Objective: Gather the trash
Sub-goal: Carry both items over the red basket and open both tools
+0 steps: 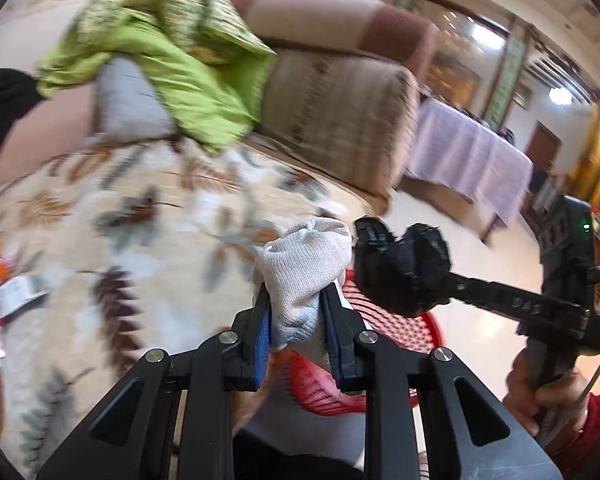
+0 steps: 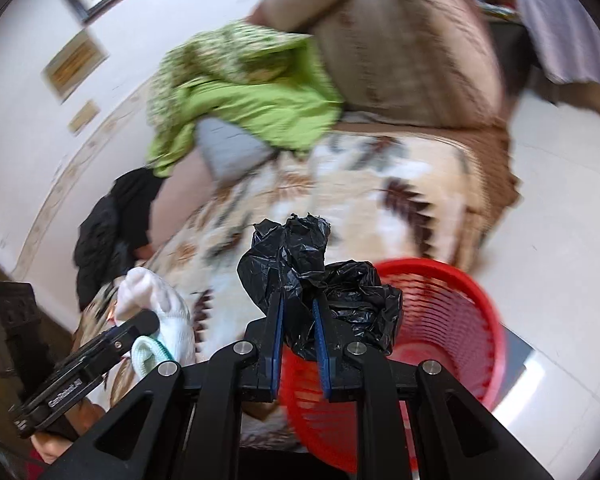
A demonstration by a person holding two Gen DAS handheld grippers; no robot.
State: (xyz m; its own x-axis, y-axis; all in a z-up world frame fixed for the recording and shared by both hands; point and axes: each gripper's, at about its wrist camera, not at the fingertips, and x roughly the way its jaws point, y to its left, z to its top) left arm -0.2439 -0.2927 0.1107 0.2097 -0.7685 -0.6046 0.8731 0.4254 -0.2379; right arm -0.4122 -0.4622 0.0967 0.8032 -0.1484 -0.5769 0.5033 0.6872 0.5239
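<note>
Both tools hold trash beside the red basket.

Left wrist view: the left tool is clamped on a white sock, above the basket; the right tool, just right of the basket's near rim, grips a black bag.
Right wrist view: the right tool pinches the bag at the basket's left rim; the sock hangs left, over the sofa.

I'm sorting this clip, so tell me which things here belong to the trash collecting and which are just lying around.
Part of the job:
white sock in the left tongs
black plastic bag in the right tongs
red basket

Just lying about:
green cloth
grey cushion
black garment
leaf-print sofa cover
</note>
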